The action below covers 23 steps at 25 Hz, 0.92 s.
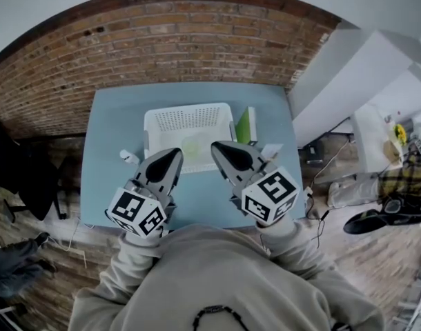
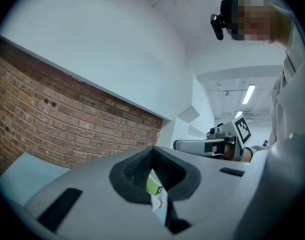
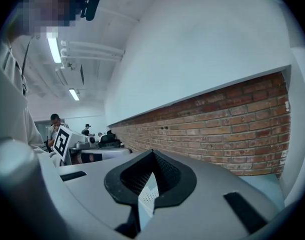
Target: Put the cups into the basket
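At basket (image 1: 154,113) front edge: left tool (image 1: 177,153), right tool (image 1: 217,146), apparently closed.

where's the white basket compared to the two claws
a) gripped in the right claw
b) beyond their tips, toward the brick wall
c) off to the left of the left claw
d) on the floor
b: in the head view the white basket sits on the table just past the tips of the left claw and right claw, on the brick wall side.
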Tool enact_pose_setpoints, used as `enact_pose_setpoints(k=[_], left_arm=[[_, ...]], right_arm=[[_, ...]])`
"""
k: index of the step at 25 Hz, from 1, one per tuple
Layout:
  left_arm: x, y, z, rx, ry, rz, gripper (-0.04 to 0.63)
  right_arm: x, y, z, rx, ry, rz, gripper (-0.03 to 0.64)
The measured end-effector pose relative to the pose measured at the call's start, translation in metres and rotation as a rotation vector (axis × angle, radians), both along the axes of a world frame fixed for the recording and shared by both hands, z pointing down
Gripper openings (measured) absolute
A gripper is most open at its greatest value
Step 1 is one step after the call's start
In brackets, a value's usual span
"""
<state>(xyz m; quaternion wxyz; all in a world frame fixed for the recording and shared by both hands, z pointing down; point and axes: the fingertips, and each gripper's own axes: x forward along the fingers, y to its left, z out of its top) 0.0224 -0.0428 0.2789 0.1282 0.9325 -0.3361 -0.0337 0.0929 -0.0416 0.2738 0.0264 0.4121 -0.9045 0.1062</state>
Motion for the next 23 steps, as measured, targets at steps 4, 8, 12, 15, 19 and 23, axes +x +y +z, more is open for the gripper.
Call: enact_pose_setpoints(k=[4, 8, 12, 15, 19, 23], left_arm=[[0.008, -0.001, -0.008, 0.070, -0.052, 0.025, -0.002], [0.007, 0.004, -0.005, 0.048, -0.053, 0.027, -0.002], [0.006, -0.007, -0.017, 0.078, -0.042, 0.025, -0.002], [0.001, -0.009, -0.017, 0.085, -0.032, 0.020, -0.002], [0.000, -0.011, -0.015, 0.097, -0.026, 0.021, -0.002], [-0.004, -0.016, -0.015, 0.092, -0.029, 0.014, -0.002]], right_arm=[[-0.006, 0.003, -0.009, 0.026, -0.008, -0.001, 0.011], [-0.007, 0.007, -0.008, 0.017, -0.013, -0.001, 0.011], [-0.007, -0.004, -0.015, 0.028, -0.012, 0.006, 0.011], [-0.015, -0.007, -0.014, 0.034, -0.003, 0.000, 0.011], [-0.018, -0.011, -0.014, 0.033, 0.000, -0.004, 0.011], [-0.020, -0.016, -0.013, 0.036, 0.001, -0.002, 0.011]])
